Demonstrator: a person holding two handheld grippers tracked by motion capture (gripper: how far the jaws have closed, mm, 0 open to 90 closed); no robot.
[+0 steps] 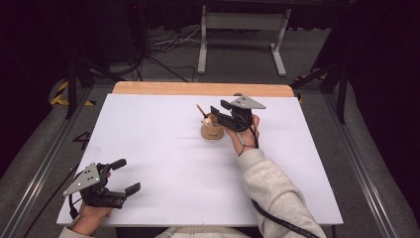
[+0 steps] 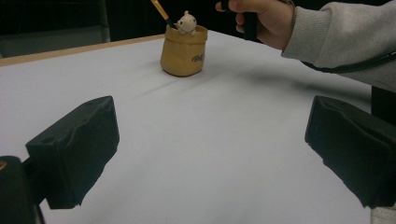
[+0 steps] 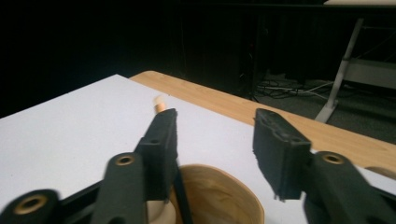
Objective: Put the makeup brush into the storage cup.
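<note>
the right hand-held gripper (image 1: 218, 112) hung half open and empty over the small light pot (image 1: 212, 131), whose thin stiff brush (image 1: 200, 110) was best pinched near its top.

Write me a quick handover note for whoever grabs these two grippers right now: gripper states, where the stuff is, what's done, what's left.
Right gripper: open, hovering just above the tan pot, nothing between its pads.
Left gripper: open and empty, at the near left corner of the white table.
Pot stands upright mid-table, holding a brush leaning on its rim and a small white figure.
Done: brush appears to be sitting in the pot, released.
Left: probably just back the right gripper away; check nothing else needs loading.
</note>
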